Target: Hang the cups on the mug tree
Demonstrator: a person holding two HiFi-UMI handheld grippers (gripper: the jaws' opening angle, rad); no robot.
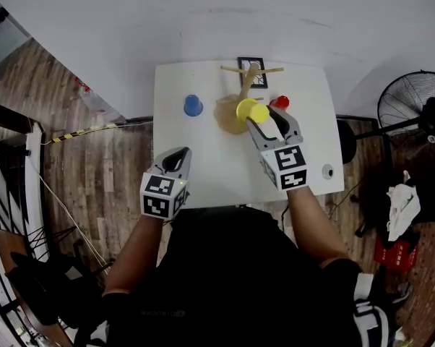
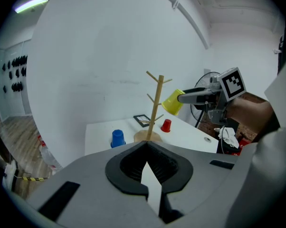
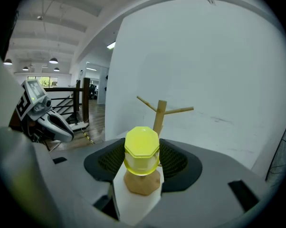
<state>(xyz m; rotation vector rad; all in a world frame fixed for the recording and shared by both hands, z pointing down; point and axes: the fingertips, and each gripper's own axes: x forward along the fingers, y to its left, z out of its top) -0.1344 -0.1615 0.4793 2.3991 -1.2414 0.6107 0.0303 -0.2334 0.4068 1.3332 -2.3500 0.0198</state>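
- Right gripper [image 3: 142, 161]: jaws clamped on the yellow cup [image 3: 142, 150], one pad on each side. I see it lifted clear of the table [image 1: 203, 166].
- The yellow cup is tilted, with its wider end towards the mug tree [image 2: 155, 103]. From the left gripper view it sits just right of the trunk, level with the middle pegs. I cannot tell whether it touches a peg.
- Left gripper [image 2: 146, 145]: jaws closed together with nothing between them. It is held over the near left edge of the table, well apart from the cups.
- The mug tree stands upright at the far middle of the table on a round wooden base, with no cup on any peg.
- Blue cup [image 1: 193, 105]: upside down on the table, left of the tree base.
- Red cup [image 1: 279, 102]: on the table, just right of the base.
- A black frame [image 2: 143, 120] lies flat behind the tree at the far edge.
- A fan [image 1: 412, 101] stands on the floor to the right.
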